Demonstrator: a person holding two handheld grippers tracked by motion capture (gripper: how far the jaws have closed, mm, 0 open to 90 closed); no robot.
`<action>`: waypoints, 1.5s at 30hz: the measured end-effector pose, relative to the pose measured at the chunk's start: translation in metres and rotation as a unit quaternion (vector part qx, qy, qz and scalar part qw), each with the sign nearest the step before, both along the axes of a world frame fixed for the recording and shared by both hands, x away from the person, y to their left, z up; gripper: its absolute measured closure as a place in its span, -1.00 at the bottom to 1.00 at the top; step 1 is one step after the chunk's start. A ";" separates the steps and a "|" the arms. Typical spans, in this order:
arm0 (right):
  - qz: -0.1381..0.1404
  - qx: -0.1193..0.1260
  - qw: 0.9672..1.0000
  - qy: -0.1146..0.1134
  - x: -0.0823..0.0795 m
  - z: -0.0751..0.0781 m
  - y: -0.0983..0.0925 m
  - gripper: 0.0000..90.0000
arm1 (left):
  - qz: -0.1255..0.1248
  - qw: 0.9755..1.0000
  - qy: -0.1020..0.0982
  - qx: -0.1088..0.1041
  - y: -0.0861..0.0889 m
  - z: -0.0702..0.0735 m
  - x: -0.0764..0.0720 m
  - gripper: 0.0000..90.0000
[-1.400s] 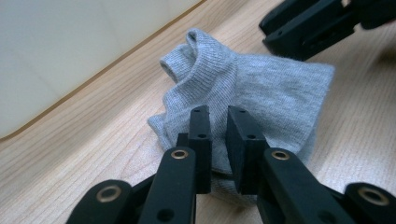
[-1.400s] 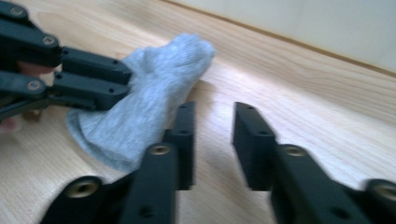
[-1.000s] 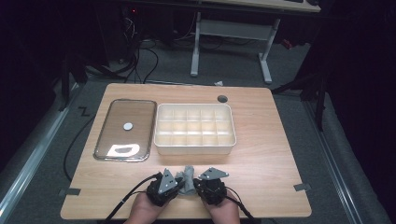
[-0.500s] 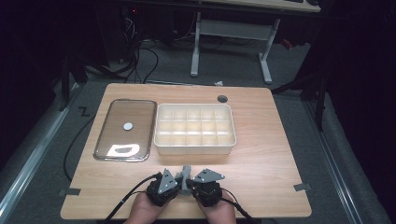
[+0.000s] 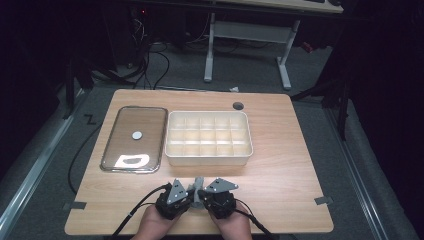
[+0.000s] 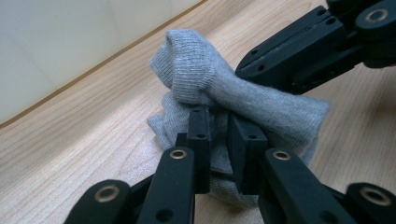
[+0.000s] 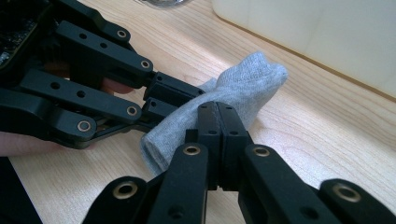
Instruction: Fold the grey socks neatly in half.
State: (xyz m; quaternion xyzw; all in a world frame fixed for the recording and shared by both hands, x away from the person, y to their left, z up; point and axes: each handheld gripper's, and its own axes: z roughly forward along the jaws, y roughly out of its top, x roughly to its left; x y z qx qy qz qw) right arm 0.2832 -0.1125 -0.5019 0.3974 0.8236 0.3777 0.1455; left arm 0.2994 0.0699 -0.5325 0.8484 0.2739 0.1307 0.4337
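A grey sock [image 5: 199, 187] lies bunched on the wooden table [image 5: 280, 170] near its front edge, between the two hand-held grippers. In the left gripper view my left gripper [image 6: 223, 135] is shut on a fold of the sock [image 6: 196, 74], with fabric filling the narrow gap between its pads. The right gripper [image 6: 247, 70] bites the sock from the upper right there. In the right gripper view my right gripper [image 7: 217, 121] has its jaws pressed together on the sock [image 7: 252, 79], and the left gripper [image 7: 161, 95] clamps the sock's other end. From above, left gripper [image 5: 192, 197] and right gripper [image 5: 204, 199] nearly touch.
A white compartment box [image 5: 172, 150] stands just beyond the grippers at mid-table. A shiny rectangular lid [image 5: 150, 120] with a small white knob lies to its left. A round cable hole [image 5: 238, 105] sits at the table's far edge. Bare wood extends to the right.
The right gripper has edged slightly left, closer to the left gripper. The left gripper and the sock have stayed in place.
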 end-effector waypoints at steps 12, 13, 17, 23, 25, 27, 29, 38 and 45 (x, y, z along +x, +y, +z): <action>-0.013 0.000 1.000 -0.005 0.002 0.002 -0.007 0.97 | 0.015 0.995 0.000 -0.095 0.025 0.015 0.000 0.78; -0.013 0.000 1.000 -0.005 0.002 0.002 -0.007 0.97 | 0.015 0.995 0.000 -0.095 0.025 0.015 0.000 0.80; -0.013 0.001 1.000 -0.001 0.003 -0.003 -0.009 0.97 | 0.046 0.999 0.005 -0.021 0.046 0.013 0.003 0.88; -0.009 0.000 1.000 0.000 0.000 -0.003 -0.006 0.97 | 0.032 0.999 0.042 0.012 0.031 0.001 0.001 0.91; -0.009 -0.001 1.000 0.000 0.000 -0.003 -0.006 0.97 | 0.024 0.999 0.046 0.007 0.024 0.001 0.001 0.92; -0.011 0.000 1.000 -0.001 0.001 -0.001 -0.006 0.97 | 0.019 0.999 0.049 0.002 0.018 0.001 0.002 0.92; -0.014 -0.004 1.000 0.000 0.002 0.001 -0.008 0.97 | 0.013 0.999 0.049 0.002 0.011 0.001 0.003 0.93; -0.021 -0.012 1.000 0.005 0.003 0.001 -0.016 0.97 | -0.015 0.999 0.043 0.000 -0.013 0.002 0.002 0.95; -0.030 -0.015 0.999 0.013 0.001 -0.002 -0.020 0.96 | -0.023 0.999 0.035 0.009 -0.016 0.001 0.002 0.91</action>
